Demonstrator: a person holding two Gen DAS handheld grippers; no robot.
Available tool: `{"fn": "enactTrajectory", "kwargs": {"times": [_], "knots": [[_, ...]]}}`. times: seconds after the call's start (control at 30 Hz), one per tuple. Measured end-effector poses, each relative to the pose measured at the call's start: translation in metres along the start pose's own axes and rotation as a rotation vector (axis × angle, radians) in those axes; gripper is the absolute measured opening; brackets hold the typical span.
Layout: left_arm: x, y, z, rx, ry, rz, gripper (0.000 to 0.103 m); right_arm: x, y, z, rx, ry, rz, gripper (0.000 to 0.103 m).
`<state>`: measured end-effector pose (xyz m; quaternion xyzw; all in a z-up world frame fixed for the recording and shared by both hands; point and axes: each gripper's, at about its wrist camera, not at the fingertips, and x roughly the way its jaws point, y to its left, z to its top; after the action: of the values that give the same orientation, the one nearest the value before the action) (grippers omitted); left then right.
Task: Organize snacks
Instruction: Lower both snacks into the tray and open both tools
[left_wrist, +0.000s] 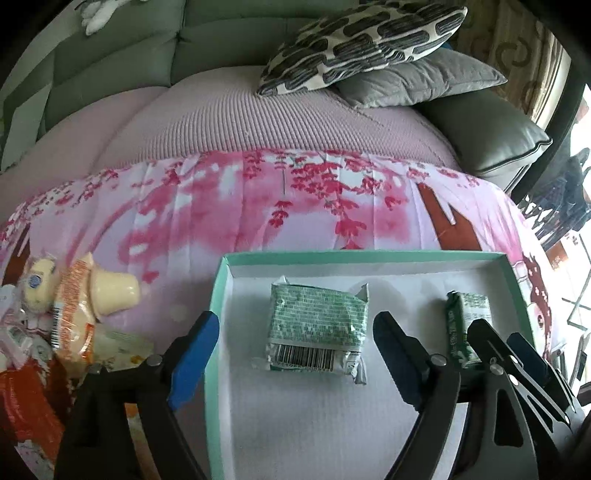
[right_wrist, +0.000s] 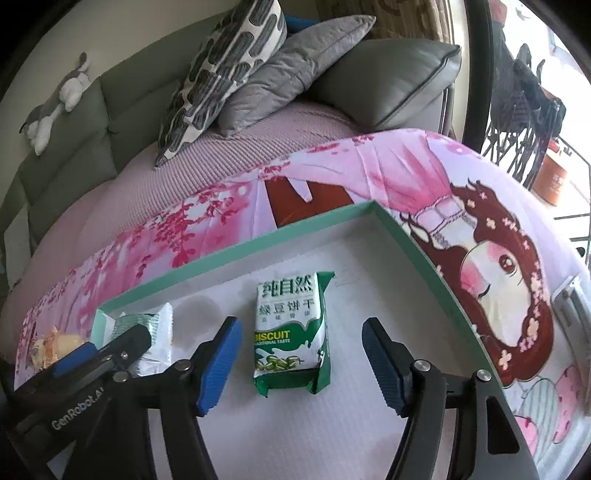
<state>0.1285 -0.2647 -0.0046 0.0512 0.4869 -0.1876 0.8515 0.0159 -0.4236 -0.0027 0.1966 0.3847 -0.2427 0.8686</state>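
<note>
Pink floral cloth under shallow mint cardboard tray, crinkly foil biscuit packs, both grippers spread wide.

Two green-and-white biscuit packets lie flat, apart, in the mint-rimmed tray: one barcode-up, one label-up.

patterned pillow | grey cushion | plush toy | pink floral cloth

Green-white biscuit pack in the teal tray: "BISCUIT" in yellow, small line under it approx. "TRADITIONAL TASTE", big Chinese chars above. Left of that pack, the left tongs arm reads "GenRobot.AI". Other pack: barcode, digits illegible.
</note>
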Motion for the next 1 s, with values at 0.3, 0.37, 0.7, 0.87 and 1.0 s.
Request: {"fn": "enactTrajectory", "kwargs": {"times": [0.3,0.37,0.7,0.87,1.0], "knots": [[-0.023,0.002,0.004,0.009,-0.023,0.037,0.088,-0.025,0.011,0.007,-0.034,-0.038,0.004,0.073],[-0.025,0.003,0.004,0.01,-0.028,0.041,0.088,-0.025,0.011,0.007,-0.031,-0.036,0.013,0.074],[-0.02,0.024,0.003,-0.048,-0.022,0.09,0.103,-0.027,0.012,0.007,-0.043,-0.047,0.004,0.103],[-0.015,0.036,0.001,-0.072,-0.022,0.133,0.103,-0.023,0.016,0.005,-0.066,-0.032,-0.006,0.103],[-0.014,0.042,0.0,-0.08,-0.02,0.146,0.103,-0.019,0.019,0.003,-0.079,-0.014,-0.013,0.103]]}}
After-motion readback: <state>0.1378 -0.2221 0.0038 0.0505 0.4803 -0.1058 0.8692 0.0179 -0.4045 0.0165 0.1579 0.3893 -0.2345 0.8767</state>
